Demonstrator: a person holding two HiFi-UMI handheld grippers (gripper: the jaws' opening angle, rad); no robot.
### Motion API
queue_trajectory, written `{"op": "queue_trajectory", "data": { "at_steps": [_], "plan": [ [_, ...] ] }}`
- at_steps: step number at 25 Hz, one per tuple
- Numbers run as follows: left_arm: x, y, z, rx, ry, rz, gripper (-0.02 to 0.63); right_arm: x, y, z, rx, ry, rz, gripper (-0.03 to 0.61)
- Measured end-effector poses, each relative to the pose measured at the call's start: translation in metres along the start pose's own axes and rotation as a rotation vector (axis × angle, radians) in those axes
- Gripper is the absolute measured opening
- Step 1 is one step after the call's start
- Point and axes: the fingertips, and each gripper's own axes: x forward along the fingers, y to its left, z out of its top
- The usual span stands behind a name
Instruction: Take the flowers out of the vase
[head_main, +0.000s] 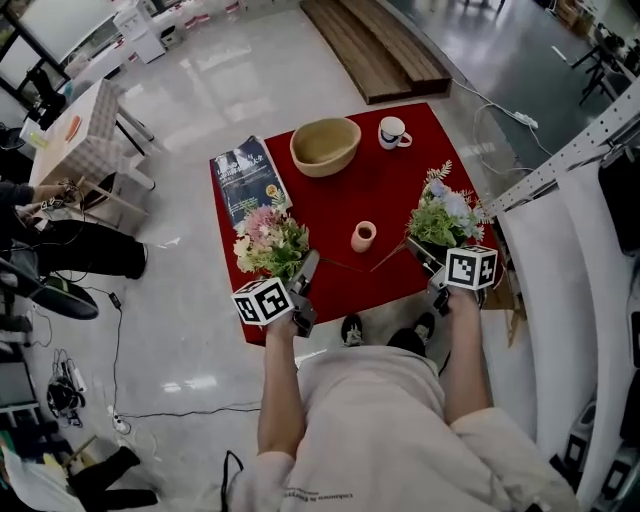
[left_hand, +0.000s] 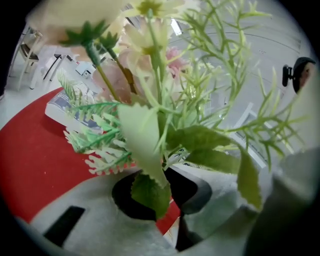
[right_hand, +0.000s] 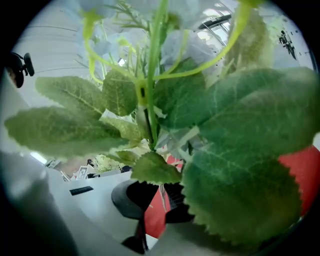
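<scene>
A small pink vase (head_main: 363, 236) stands upright in the middle of the red tablecloth (head_main: 385, 190) with nothing in it. My left gripper (head_main: 304, 272) is shut on the stems of a pink and cream flower bunch (head_main: 268, 240), held above the cloth's left front part. In the left gripper view the bunch (left_hand: 150, 100) fills the picture and its stems run down between the jaws of the left gripper (left_hand: 167, 202). My right gripper (head_main: 428, 256) is shut on a blue and white flower bunch (head_main: 446, 214) over the cloth's right side. Its leaves (right_hand: 225, 150) hide most of the right gripper (right_hand: 155, 202).
A tan bowl (head_main: 325, 146) and a white mug (head_main: 393, 132) stand at the back of the cloth, and a book (head_main: 247, 178) lies at its left. Wooden boards (head_main: 375, 45) lie on the floor beyond. A seated person (head_main: 60, 245) is at the far left.
</scene>
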Motion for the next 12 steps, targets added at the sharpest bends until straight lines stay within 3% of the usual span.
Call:
{"op": "queue_trajectory", "data": {
  "at_steps": [12],
  "plan": [
    [-0.014,0.005,-0.007,-0.019,-0.008,0.011,0.061,0.007,0.009,-0.009,-0.02,0.003,-0.006,0.032]
  ]
}}
